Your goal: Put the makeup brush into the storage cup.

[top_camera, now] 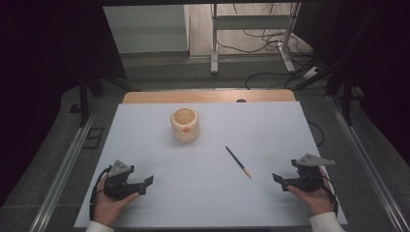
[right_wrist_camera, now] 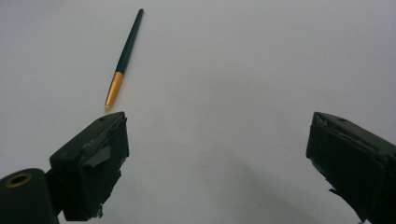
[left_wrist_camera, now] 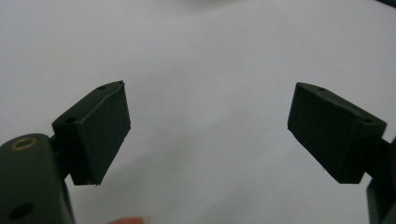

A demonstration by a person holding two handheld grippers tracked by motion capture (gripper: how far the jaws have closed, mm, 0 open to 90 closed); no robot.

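A dark pen [top_camera: 238,161] with a gold tip lies flat on the white table sheet [top_camera: 208,193], right of centre; in the right gripper view the pen [right_wrist_camera: 123,57] lies beyond the left jaw. A cream round cup [top_camera: 184,124] with an orange mark stands upright toward the back. My left gripper [top_camera: 146,182] rests at the front left, held by a hand, and is open [left_wrist_camera: 208,126] with nothing between its jaws. My right gripper [top_camera: 278,178] sits at the front right, a short way right of the pen's gold tip, and is also open [right_wrist_camera: 217,158] and empty.
A wooden strip [top_camera: 208,96] borders the table's far edge. Beyond it are a metal stand [top_camera: 251,34] and cables on the floor. Metal rails [top_camera: 63,169] run along both sides of the table.
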